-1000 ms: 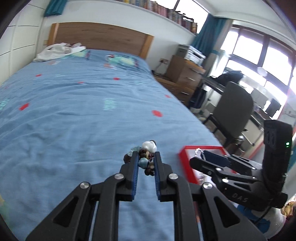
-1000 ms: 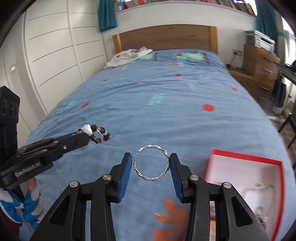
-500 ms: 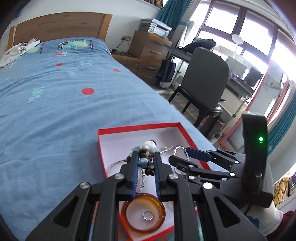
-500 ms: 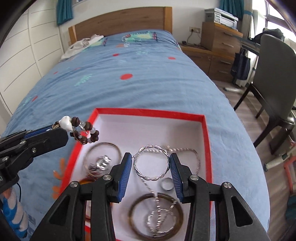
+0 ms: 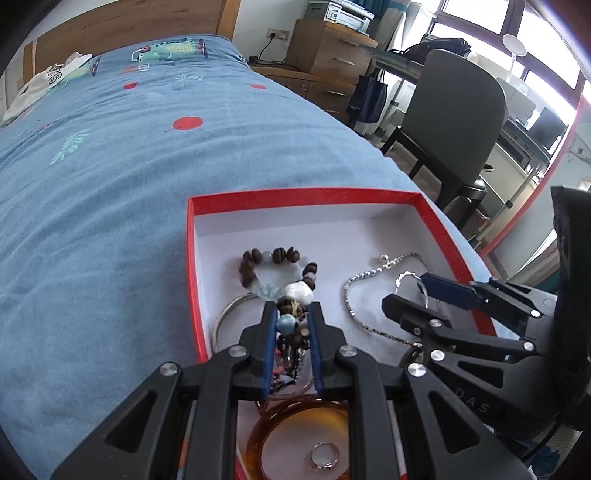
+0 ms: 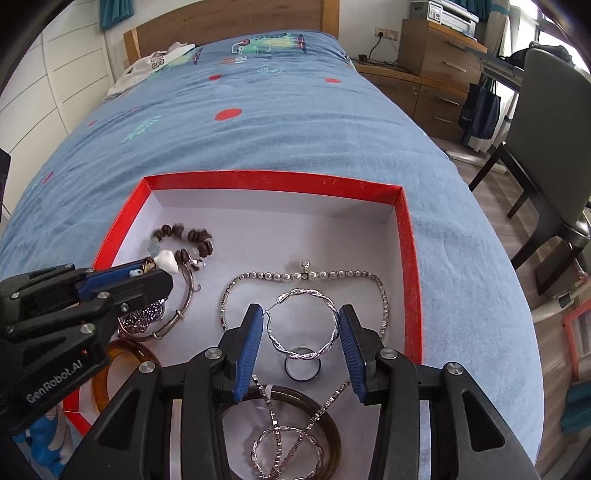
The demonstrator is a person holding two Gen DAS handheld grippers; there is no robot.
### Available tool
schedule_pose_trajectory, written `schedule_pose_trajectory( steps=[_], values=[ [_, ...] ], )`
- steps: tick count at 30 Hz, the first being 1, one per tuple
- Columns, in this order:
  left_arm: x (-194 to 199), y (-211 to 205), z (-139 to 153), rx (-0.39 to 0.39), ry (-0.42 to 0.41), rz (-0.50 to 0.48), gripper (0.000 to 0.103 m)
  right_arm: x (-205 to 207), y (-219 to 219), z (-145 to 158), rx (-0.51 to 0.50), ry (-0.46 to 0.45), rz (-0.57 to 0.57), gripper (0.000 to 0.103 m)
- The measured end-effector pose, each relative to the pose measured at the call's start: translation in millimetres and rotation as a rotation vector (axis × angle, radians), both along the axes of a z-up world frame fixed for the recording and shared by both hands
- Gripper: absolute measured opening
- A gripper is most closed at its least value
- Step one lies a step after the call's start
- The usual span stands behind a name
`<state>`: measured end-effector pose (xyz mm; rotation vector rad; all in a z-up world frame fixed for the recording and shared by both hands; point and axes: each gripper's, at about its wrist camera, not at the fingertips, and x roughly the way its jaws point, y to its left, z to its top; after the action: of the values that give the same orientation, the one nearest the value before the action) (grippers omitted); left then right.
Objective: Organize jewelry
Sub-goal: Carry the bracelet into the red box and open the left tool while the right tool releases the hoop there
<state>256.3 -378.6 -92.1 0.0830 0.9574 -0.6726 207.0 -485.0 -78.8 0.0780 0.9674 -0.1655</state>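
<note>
Left wrist view: looks steeply down along its jaws, close over the red box near the bed's foot.
Right wrist view: same downward tilt, equally close.
Shared: box, bed, headboard, office chair.

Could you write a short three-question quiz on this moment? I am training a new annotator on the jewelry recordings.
1. True or false: the left gripper is shut on the beaded bracelet, whose far end lies in the red box.
2. What sits between the right gripper pads?
A. amber bangle
B. twisted silver hoop
C. pearl chain
3. Fill in: the small silver ring in the left wrist view lies inside the ____ bangle.

Key
1. True
2. B, the twisted silver hoop, above the box floor
3. amber; the amber bangle encircles it
</note>
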Motion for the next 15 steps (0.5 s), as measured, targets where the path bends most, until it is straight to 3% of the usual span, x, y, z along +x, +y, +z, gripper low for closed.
schedule_pose_trajectory(
  steps=[7,15],
  values=[
    [-4,1,4,0.026,-0.029,0.001,0.017,-2,5,-2,-0.024,0.012,0.003,0.043],
    [-13,9,25,0.015,-0.055,-0.002,0.026,-8,5,4,-0.004,0.005,-0.021,0.043]
  ],
)
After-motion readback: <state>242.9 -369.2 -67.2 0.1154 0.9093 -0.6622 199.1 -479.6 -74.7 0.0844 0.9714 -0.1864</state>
